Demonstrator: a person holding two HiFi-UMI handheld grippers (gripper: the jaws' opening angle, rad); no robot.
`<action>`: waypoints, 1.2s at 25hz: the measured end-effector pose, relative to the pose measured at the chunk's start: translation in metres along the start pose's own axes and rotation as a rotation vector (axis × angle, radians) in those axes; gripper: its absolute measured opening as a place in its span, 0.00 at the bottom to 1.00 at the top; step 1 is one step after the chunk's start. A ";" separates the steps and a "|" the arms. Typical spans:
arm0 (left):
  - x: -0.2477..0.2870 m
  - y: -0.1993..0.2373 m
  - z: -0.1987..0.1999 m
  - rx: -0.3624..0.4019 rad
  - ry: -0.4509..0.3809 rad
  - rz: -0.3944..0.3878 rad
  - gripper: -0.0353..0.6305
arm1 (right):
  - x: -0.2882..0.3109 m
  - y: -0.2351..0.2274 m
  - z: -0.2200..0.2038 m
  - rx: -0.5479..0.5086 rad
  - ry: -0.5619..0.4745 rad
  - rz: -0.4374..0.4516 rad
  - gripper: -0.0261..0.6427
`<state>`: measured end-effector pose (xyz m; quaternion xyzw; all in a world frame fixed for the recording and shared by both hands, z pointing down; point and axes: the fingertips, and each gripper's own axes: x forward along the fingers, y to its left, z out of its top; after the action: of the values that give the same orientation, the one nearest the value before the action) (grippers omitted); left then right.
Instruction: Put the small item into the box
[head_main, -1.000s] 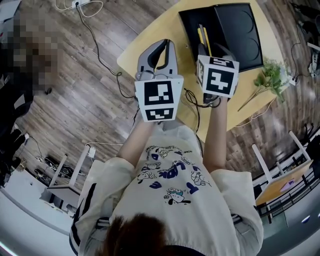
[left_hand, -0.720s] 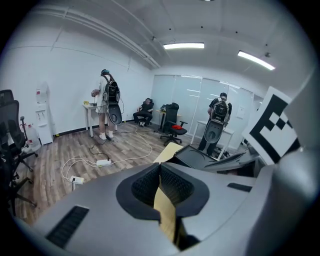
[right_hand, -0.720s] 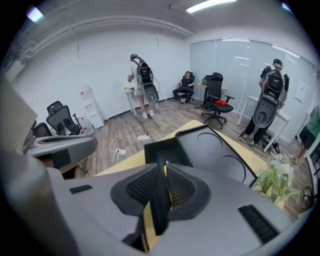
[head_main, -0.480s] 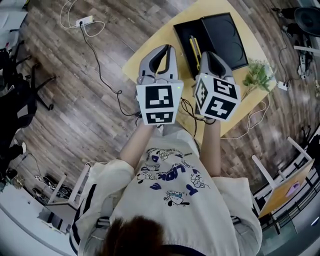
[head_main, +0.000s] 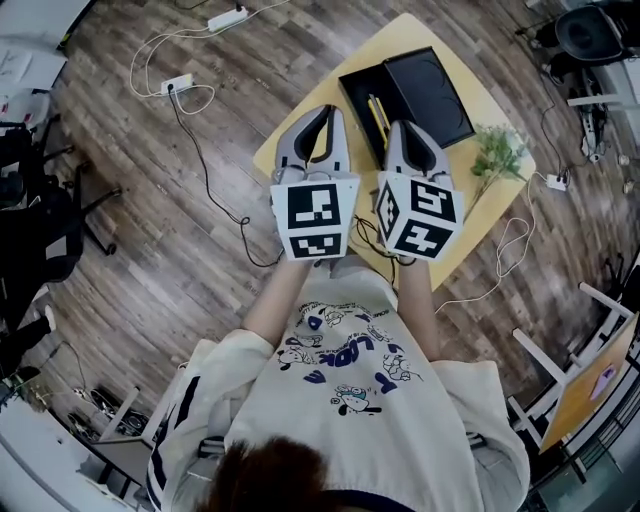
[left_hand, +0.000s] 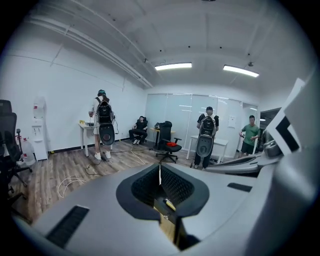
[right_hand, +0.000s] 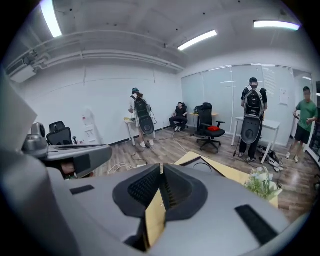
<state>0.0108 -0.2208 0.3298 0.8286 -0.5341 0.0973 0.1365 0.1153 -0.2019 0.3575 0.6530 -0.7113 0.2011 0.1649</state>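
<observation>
The person holds both grippers side by side, noses pointing forward over the table (head_main: 404, 33) and well above it. The left gripper (head_main: 328, 110) has its jaws brought together, tips meeting, with nothing between them. The right gripper (head_main: 400, 128) has just been closing its jaws; they now meet as well, and nothing sits between them. Neither gripper touches anything, a stance that suits withdrawal rather than approach. Jaws brought together also present a narrow nose, which is less likely to snag on anything below. Beyond the noses, the black box (head_main: 430, 95) lies open on the table as two flat halves side by side. The small item (head_main: 377, 112), slim and yellow, lies in the left half near the join; whether it is one piece or two cannot be told. Since the item rests inside the box and both grippers are empty, the placement appears complete. A green sprig (head_main: 497, 150) lies on the table to the right of the box, apart from it and clear of the working area. Farther out, cables (head_main: 200, 160) trail across the wooden floor (head_main: 150, 230).
</observation>
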 end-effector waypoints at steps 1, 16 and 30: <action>-0.004 -0.003 0.002 0.002 -0.005 -0.002 0.08 | -0.006 0.001 0.003 0.005 -0.016 -0.005 0.10; -0.022 -0.025 0.040 0.056 -0.114 -0.037 0.08 | -0.040 0.005 0.040 0.006 -0.207 -0.009 0.10; -0.026 -0.029 0.047 0.076 -0.129 -0.031 0.08 | -0.046 0.005 0.048 0.007 -0.245 0.007 0.10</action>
<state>0.0276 -0.2024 0.2736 0.8459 -0.5249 0.0618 0.0718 0.1159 -0.1855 0.2927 0.6706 -0.7278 0.1230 0.0738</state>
